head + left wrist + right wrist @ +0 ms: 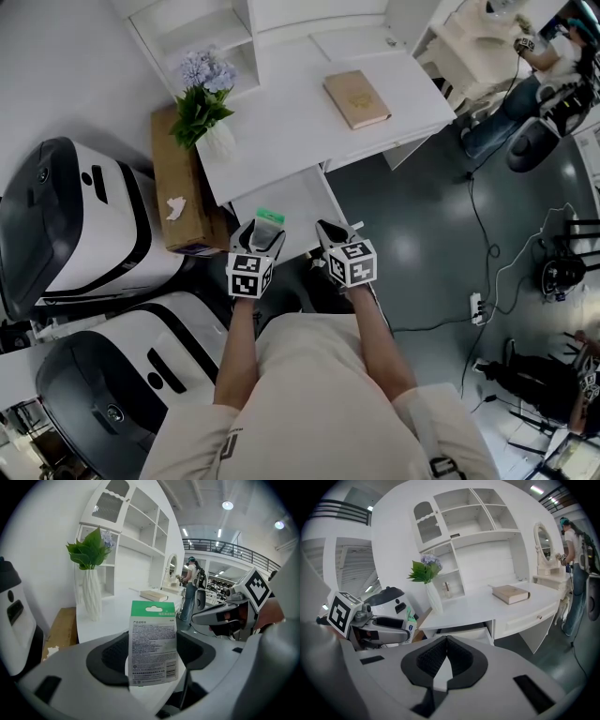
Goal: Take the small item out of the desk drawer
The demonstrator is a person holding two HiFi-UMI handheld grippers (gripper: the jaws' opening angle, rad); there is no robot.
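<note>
**Packet upright in my left jaws, over the open drawer**

My left gripper stands wide, clamped on the small green-topped packet. Its long axis points up and its printed face is toward me. It hangs over the front of the pulled-out drawer, below the desk. My right gripper, jaws together and empty, sits just beside it, so lifting clear falls to the left.

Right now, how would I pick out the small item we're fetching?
Find the white desk with its drawer pulled open. Before it, the left tool grips a flat packet upright: green header, white printed panel, unlike the tan book lying on the desk.
</note>
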